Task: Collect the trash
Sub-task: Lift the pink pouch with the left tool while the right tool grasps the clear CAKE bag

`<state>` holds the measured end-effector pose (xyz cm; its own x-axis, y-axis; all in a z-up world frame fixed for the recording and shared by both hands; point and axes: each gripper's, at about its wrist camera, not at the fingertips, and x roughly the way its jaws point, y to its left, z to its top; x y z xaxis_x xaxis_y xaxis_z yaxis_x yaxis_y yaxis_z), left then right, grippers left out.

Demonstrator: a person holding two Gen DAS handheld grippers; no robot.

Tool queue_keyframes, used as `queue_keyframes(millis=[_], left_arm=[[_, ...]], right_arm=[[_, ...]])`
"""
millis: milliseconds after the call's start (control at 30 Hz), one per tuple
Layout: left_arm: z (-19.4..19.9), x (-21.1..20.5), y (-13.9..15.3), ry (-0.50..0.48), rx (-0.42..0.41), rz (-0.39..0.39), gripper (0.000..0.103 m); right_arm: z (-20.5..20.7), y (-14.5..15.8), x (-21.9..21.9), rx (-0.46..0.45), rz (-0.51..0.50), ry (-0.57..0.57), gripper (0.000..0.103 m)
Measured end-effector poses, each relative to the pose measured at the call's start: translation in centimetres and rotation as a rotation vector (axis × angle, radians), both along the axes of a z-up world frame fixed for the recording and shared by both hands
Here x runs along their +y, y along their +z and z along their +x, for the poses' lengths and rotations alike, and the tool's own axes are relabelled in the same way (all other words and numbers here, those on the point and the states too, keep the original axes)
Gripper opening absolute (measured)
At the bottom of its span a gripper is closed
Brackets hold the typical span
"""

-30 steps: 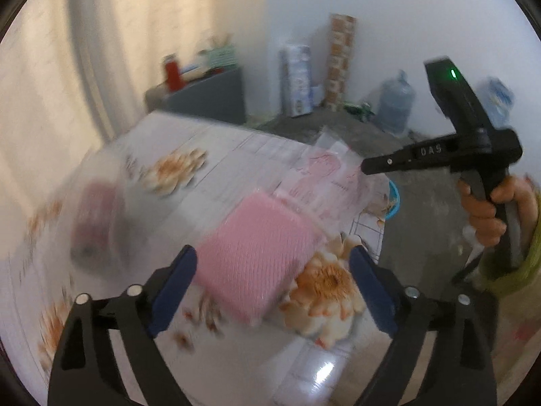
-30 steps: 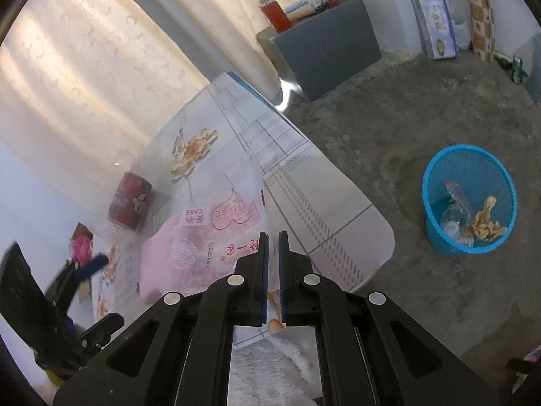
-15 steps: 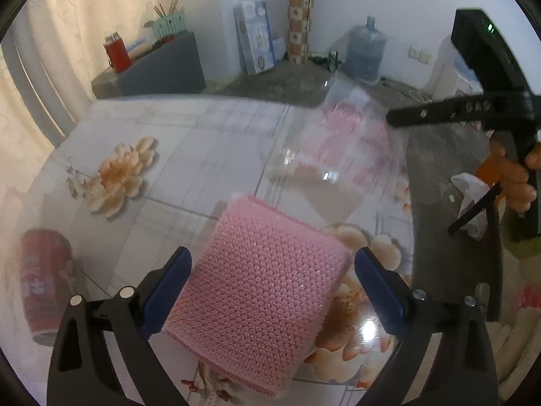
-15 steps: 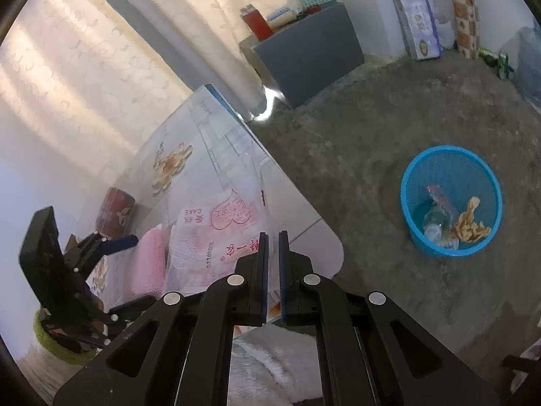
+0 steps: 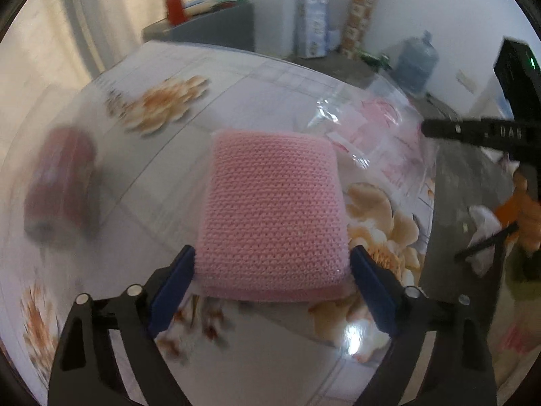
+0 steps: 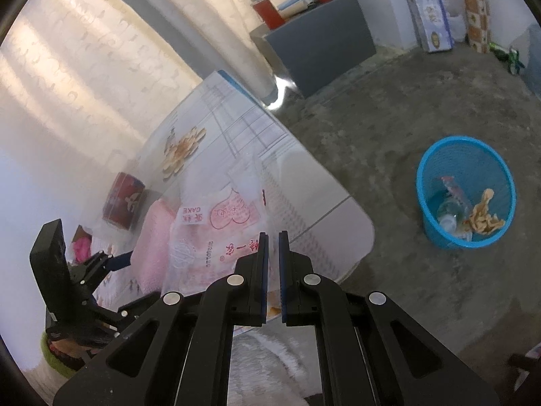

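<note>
The pink pad point(image 5: 274, 213) lies on the table point(image 5: 219, 108), between the closing jaws of the left gripper point(image 5: 272, 270), not yet pinched. The right gripper point(image 6: 273, 250) is clamped on the wrapper point(image 6: 216, 237). The pad should be squeezed centred, then carried to the bin point(image 6: 466, 196) at 3 o'clock.

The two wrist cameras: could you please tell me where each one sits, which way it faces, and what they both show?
Left wrist: on the left gripper, looking down at the table; its closing jaws straddle the pink cloth; the person's hand shows.
Right wrist: on the right gripper, jaws shut on the clear wrapper, facing the table edge, floor and blue bin.
Shared: pink cloth, wrapper, red can, grey cabinet, each other's gripper.
</note>
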<state>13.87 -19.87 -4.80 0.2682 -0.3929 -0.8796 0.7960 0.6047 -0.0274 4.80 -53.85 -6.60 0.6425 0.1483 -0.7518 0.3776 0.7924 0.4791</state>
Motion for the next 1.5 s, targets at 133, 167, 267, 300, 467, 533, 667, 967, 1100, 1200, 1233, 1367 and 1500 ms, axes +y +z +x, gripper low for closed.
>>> queue_keyframes(millis=[133, 167, 267, 300, 467, 533, 667, 967, 1100, 1200, 1233, 1367, 1500], left_arm=[[0.0, 2.0, 0.7, 0.065, 0.064, -0.073, 0.086], [-0.1, 2.4, 0.8, 0.078, 0.079, -0.088, 0.086], [-0.8, 3.4, 1.1, 0.105, 0.100, -0.108, 0.086], [-1.2, 3.6, 1.1, 0.116, 0.106, -0.112, 0.086], [-2.2, 5.5, 1.3, 0.169, 0.110, -0.125, 0.086], [-2.3, 6.0, 1.8, 0.182, 0.095, -0.135, 0.087], [-2.5, 5.9, 3.0, 0.174, 0.060, -0.156, 0.091], [-2.6, 3.7, 2.8, 0.113, 0.012, -0.111, 0.092], [-1.8, 3.2, 1.9, 0.129, -0.012, -0.068, 0.092], [-0.9, 2.8, 1.1, 0.149, -0.012, -0.043, 0.092], [-0.6, 2.6, 0.8, 0.152, -0.013, -0.034, 0.092], [-0.2, 2.1, -0.1, 0.159, -0.015, 0.000, 0.092], [-0.3, 1.7, -0.8, 0.162, -0.028, 0.029, 0.086]], right_arm=[[0.2, 0.1, 0.8, 0.001, 0.000, 0.024, 0.004], [0.3, 0.1, 1.1, 0.001, 0.001, 0.030, 0.004], [0.5, 0.0, 1.9, 0.001, 0.006, 0.051, 0.004], [0.5, 0.0, 2.2, 0.002, 0.006, 0.059, 0.004], [0.5, -0.2, 3.3, 0.011, 0.006, 0.085, 0.005], [0.3, -0.1, 3.3, 0.010, 0.002, 0.085, 0.009], [0.2, 0.1, 3.4, 0.007, 0.000, 0.084, 0.012], [0.3, 0.1, 3.2, 0.011, 0.033, 0.093, 0.043], [0.7, -0.3, 3.0, 0.022, 0.041, 0.107, 0.048], [1.1, -0.7, 2.9, 0.023, 0.058, 0.110, 0.049], [1.2, -0.7, 2.8, 0.020, 0.064, 0.113, 0.049], [1.6, -0.8, 3.0, 0.016, 0.065, 0.128, 0.049], [2.0, -0.9, 3.8, 0.029, 0.033, 0.149, 0.036]])
